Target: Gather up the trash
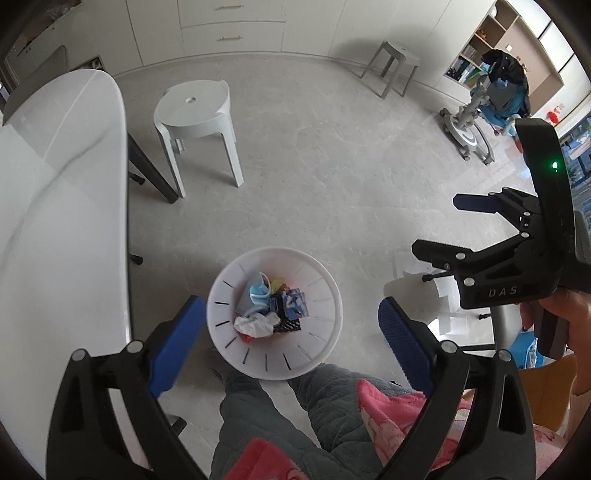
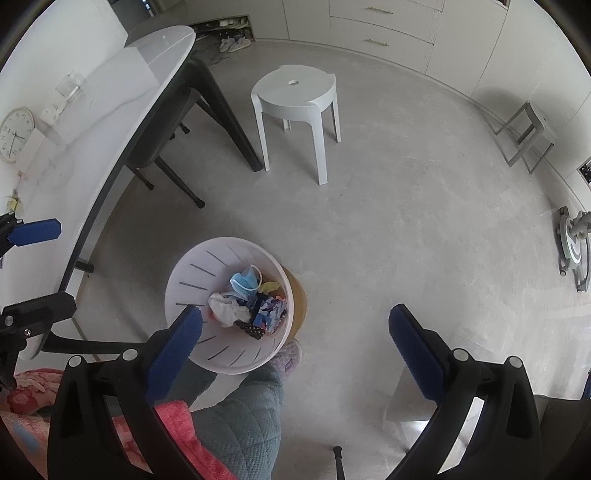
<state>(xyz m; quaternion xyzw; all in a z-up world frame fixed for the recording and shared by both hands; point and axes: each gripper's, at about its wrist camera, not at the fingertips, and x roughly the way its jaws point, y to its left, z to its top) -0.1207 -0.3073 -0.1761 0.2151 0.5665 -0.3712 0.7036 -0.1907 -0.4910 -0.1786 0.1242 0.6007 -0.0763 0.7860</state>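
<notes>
Left wrist view: we are looking down on a pale grey stone-look floor point(image 1: 332, 177) in a room lined with white cabinets point(image 1: 229, 26). A white desk point(image 1: 55, 221) is running along our left side, its dark legs angling to the floor. A white stool point(image 1: 195, 110) is standing just past the desk end, a grey stool point(image 1: 393, 62) is sitting by the far wall, and open shelves point(image 1: 509, 44) are filling the right corner.

The desk edge is curving close beside the bin point(image 1: 325, 288), while the floor to the right and ahead of it is lying bare as far as the stools. Our legs, in grey quilted trousers, are standing just behind the bin.

The white slotted bin is resting on the floor between the desk and us. Inside it the trash is lying in a loose heap at the bottom: a blue mask point(image 1: 258, 291), a crumpled white tissue point(image 1: 255, 325), a yellow scrap point(image 1: 279, 285) and some dark printed wrappers point(image 1: 291, 306).

Our left gripper point(image 1: 291, 339) is hanging over the bin with its blue pads spread wide and nothing between them. Our right gripper point(image 1: 439, 225) is showing at the right, jaws apart and empty; in the right wrist view, the right gripper point(image 2: 295, 339) is likewise gaping over the bin point(image 2: 192, 273), and the left gripper point(image 2: 40, 262) is poking in at the left over the desk point(image 2: 110, 92).
</notes>
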